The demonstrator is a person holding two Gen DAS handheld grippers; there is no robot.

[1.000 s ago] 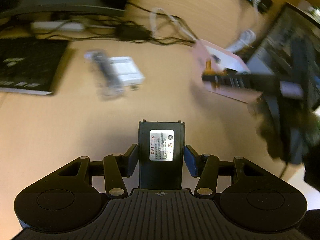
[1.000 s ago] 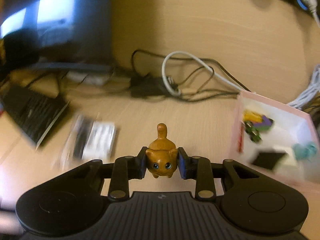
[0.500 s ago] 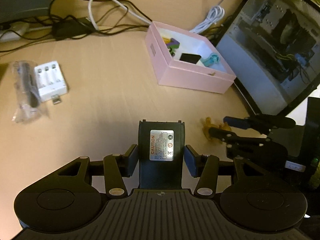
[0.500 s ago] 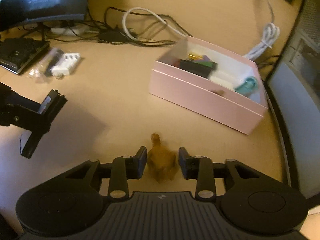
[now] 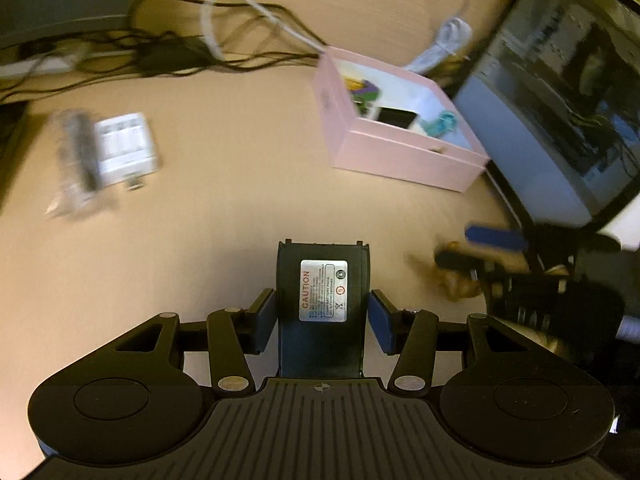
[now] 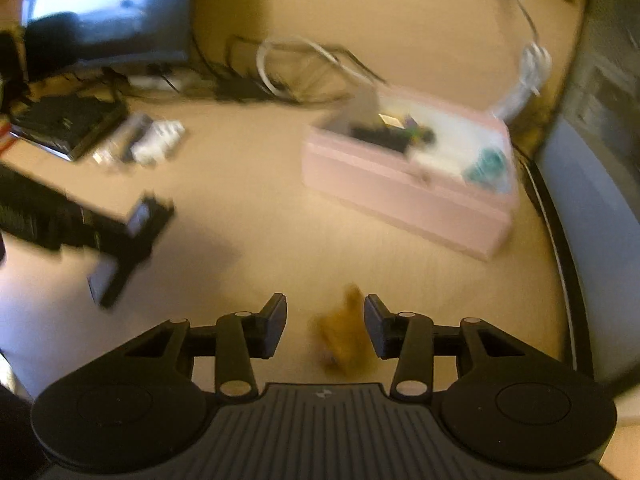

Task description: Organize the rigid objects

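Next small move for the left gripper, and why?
Probably carry the black battery pack toward the pink box: the left gripper grips it, the box is open ahead to the right, with bare floor inside.

Counted on the counter: one pink box, one black battery pack, one orange cat figurine, one white charger, one clear bag beside it, one keyboard. Counted two grippers, left gripper and right gripper. Inside the box, several small pieces (too blurred to number).
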